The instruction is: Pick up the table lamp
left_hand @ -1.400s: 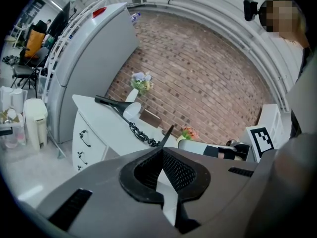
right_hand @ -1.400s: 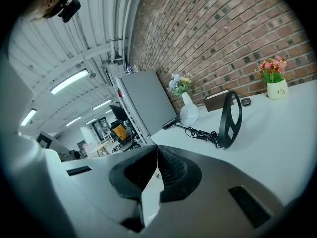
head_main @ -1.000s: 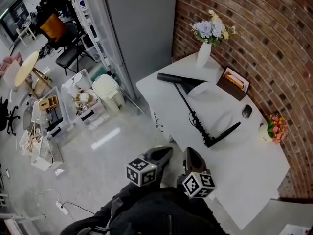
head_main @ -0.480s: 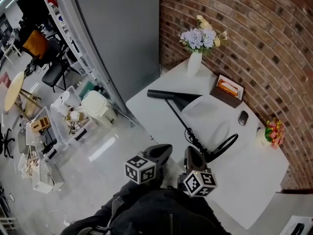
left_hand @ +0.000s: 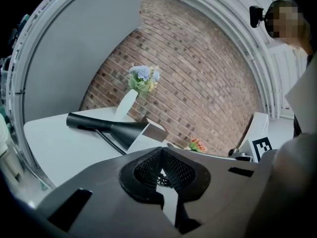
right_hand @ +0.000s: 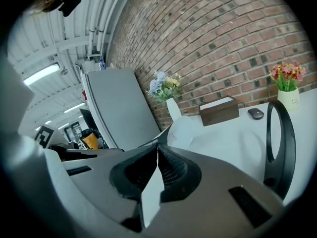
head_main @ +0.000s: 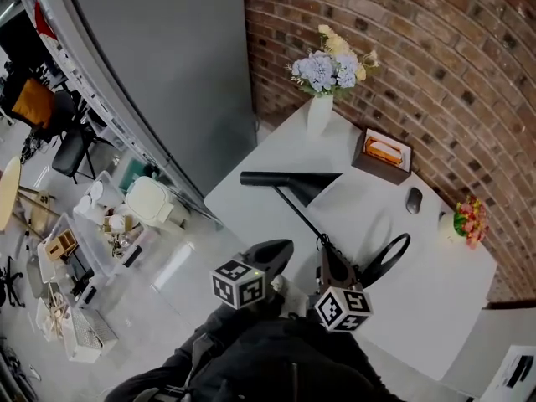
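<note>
Head view: black table lamp (head_main: 285,178), long-stemmed and ring-based, is lying on the white table (head_main: 435,308) at frame centre. Left gripper (head_main: 281,247) and right gripper (head_main: 328,256) are hovering at lower centre, jaws pressed together, empty. Approach step is probably running; next, the jaws need spreading around the stem.

Bright, even indoor light is given throughout. Ceiling strip lights (right_hand: 42,73) are seen glowing above and left of the right claw (right_hand: 157,148). A pale glare is thrown on the floor (head_main: 159,316) left of the left claw (head_main: 278,254). The brick wall (head_main: 469,82) beyond both claws is bowed by the lens, and the corners of both gripper views are blacked out.
</note>
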Motion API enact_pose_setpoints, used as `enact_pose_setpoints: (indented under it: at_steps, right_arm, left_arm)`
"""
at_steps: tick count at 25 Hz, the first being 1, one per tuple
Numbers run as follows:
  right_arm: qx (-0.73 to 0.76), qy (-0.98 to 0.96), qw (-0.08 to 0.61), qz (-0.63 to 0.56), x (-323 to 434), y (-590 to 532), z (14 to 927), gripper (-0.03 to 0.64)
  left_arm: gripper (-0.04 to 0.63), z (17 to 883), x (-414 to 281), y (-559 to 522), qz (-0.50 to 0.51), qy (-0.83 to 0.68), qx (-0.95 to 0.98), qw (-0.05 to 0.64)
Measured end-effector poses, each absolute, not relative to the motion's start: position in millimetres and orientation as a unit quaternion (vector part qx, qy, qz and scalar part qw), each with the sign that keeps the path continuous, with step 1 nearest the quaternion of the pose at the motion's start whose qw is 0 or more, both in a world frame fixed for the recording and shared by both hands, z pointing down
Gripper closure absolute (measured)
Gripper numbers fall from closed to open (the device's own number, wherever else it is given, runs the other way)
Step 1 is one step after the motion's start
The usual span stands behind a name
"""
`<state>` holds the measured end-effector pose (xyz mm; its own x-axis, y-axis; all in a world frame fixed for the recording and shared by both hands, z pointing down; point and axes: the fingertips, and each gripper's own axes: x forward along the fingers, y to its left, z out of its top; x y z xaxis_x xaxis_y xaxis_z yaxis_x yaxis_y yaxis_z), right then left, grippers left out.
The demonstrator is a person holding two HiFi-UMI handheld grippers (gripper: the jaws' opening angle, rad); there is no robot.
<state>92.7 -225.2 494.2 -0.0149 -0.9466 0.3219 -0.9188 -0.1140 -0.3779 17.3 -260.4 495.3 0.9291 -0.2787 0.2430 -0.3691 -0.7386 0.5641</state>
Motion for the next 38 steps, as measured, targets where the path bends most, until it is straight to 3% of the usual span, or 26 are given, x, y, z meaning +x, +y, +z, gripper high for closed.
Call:
enact_pose_setpoints:
  at_steps: [8,31,32,34,36,38]
  right_arm:
    - [-0.733,0.629,0.021,-0.258,101.7,-241.3,506.4,0.606]
    - [-0.877,0.434,0.018,-0.206,244.2,-161.5,456.4,0.603]
    - [-0.883,0.424,0.018,-0.202,250.6,-157.6,453.8,0.587]
    - [-0.889,0.409,0.015,-0.205,263.0,-152.1,454.7,0.447]
    - [-0.894,0.394,0.012,-0.214,274.9,-146.9,460.0,0.439]
    - [-0.897,0.38,0.011,-0.225,284.5,-139.6,466.8,0.437]
  left_arm:
    - [0.588,513.9,26.0,-288.9,0.083,-0.144,0.923,0.348]
    - [0.586,550.7,54.5,-342.1,0.02,-0.13,0.797,0.589]
    - [0.586,552.2,54.6,-344.1,0.018,-0.133,0.792,0.595]
    - [0.538,557.2,55.1,-348.9,0.018,-0.143,0.78,0.609]
    - [0.447,564.2,55.5,-354.1,0.022,-0.155,0.768,0.621]
    - [0.439,573.8,54.3,-359.1,0.027,-0.17,0.759,0.628]
